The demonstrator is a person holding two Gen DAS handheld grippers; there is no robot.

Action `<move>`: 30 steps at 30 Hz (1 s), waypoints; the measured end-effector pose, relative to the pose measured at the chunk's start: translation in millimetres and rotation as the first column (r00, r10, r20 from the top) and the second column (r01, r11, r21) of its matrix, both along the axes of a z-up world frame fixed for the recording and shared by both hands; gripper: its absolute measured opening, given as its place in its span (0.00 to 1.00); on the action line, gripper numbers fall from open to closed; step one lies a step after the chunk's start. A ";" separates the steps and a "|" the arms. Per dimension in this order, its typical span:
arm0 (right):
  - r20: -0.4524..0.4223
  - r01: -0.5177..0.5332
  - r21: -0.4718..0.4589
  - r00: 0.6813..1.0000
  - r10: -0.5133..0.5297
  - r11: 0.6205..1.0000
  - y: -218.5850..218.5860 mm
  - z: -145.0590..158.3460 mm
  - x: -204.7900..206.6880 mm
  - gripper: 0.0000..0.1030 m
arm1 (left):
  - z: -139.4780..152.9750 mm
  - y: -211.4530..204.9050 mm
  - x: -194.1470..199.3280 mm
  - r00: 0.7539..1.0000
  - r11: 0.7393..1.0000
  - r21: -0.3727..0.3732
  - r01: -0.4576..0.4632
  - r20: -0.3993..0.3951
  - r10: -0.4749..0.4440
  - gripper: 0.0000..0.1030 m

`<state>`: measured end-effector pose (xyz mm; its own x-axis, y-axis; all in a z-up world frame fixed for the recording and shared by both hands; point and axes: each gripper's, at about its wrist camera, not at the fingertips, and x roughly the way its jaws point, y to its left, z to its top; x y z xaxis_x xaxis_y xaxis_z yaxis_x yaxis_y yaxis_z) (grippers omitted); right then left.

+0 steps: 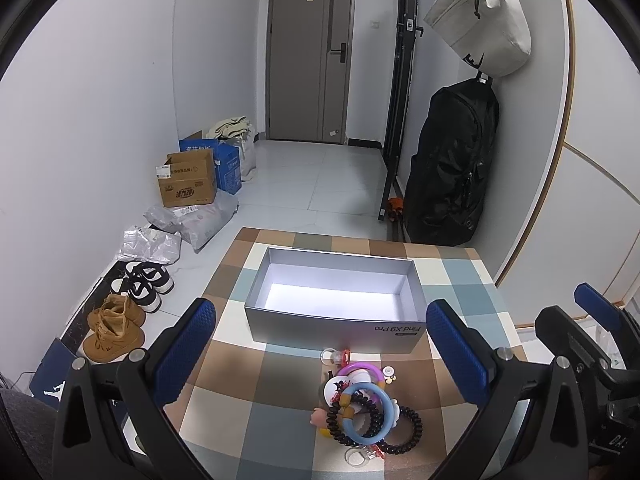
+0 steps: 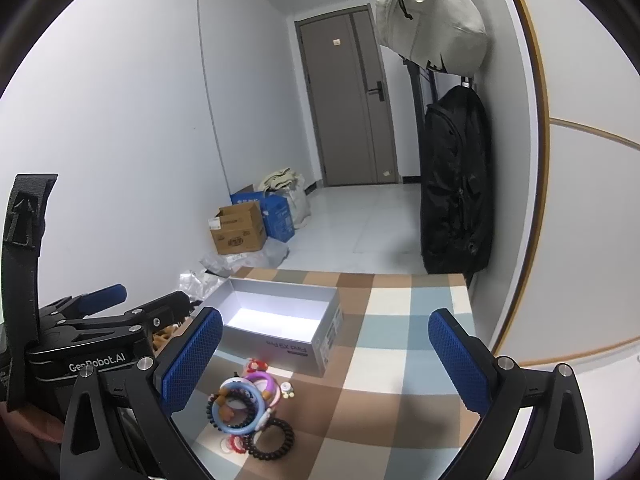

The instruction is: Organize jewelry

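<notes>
On the checked tablecloth point(image 1: 248, 412) a grey open box point(image 1: 336, 300) sits behind a small heap of bracelets point(image 1: 362, 410) and coiled hair ties. The left gripper point(image 1: 324, 348) hangs above them, blue pads point(image 1: 460, 352) wide apart, gripping nothing. The right gripper point(image 1: 592, 312) shows at the edge.

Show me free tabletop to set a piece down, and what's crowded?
Free: the checked cloth right of the grey box, out to the table's right edge, and the near-left cloth beside the pile. Crowded: the jewelry pile just in front of the box. The box interior is bare.
</notes>
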<state>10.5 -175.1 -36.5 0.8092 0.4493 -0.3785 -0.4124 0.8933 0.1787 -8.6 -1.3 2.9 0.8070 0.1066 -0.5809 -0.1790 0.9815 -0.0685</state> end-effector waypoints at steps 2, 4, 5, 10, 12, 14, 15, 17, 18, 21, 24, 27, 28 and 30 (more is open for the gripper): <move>-0.002 0.002 0.003 1.000 -0.002 1.000 0.0 0.2 -0.1 1.00 | -0.5 -0.9 -0.3 1.000 1.000 -0.002 0.000 0.002 0.000 0.99; -0.005 0.003 0.009 1.000 -0.003 1.000 -1.4 0.3 1.0 1.00 | -0.1 -1.5 0.2 1.000 1.000 0.001 -0.001 0.002 0.001 0.99; -0.005 0.004 0.010 1.000 -0.004 1.000 -1.1 0.4 0.7 1.00 | -0.1 -1.7 0.3 1.000 1.000 0.001 -0.001 0.002 0.001 0.99; -0.007 0.000 0.010 1.000 0.000 1.000 -1.6 0.6 1.4 1.00 | -0.6 0.0 0.6 1.000 1.000 -0.002 -0.004 -0.003 0.004 0.99; -0.006 -0.001 0.010 1.000 0.001 1.000 -1.0 0.9 1.7 1.00 | -0.3 0.2 0.5 1.000 1.000 -0.001 -0.005 -0.004 0.005 0.99; -0.011 -0.001 0.014 1.000 0.001 1.000 -1.1 0.7 1.9 1.00 | -0.2 0.4 0.4 1.000 1.000 -0.003 -0.004 -0.004 0.004 0.99; -0.012 -0.001 0.016 1.000 0.001 1.000 -1.5 0.4 2.3 1.00 | -0.2 0.3 0.5 1.000 1.000 -0.004 -0.004 -0.005 0.004 0.99; -0.017 -0.002 0.022 1.000 0.002 1.000 -1.9 0.2 2.9 1.00 | 0.1 1.1 1.2 1.000 1.000 -0.002 -0.006 -0.007 0.006 0.99; -0.019 -0.003 0.025 1.000 0.004 1.000 -2.1 0.1 3.4 1.00 | 0.2 1.1 1.4 1.000 1.000 0.000 -0.010 -0.008 0.010 0.99; -0.019 -0.001 0.033 1.000 0.001 0.999 -3.1 -0.2 4.1 1.00 | -0.8 2.6 1.9 1.000 1.000 -0.006 -0.012 -0.012 0.011 0.99; -0.017 -0.003 0.035 1.000 0.003 0.999 -3.1 -0.5 3.6 1.00 | -1.5 4.3 2.0 1.000 1.000 -0.007 -0.012 -0.014 0.012 0.99; -0.015 -0.006 0.031 1.000 0.007 1.000 -2.1 -1.5 3.3 1.00 | -1.4 4.1 2.1 1.000 1.000 -0.007 -0.012 -0.011 0.012 0.99; -0.014 -0.007 0.028 1.000 0.008 1.000 -1.7 -1.7 3.1 1.00 | -1.8 4.1 2.3 1.000 1.000 -0.008 -0.010 -0.011 0.010 0.99; -0.014 -0.006 0.024 1.000 0.007 1.000 -1.3 -2.0 2.9 1.00 | -2.9 3.9 3.1 1.000 1.000 -0.010 -0.007 -0.015 0.007 0.99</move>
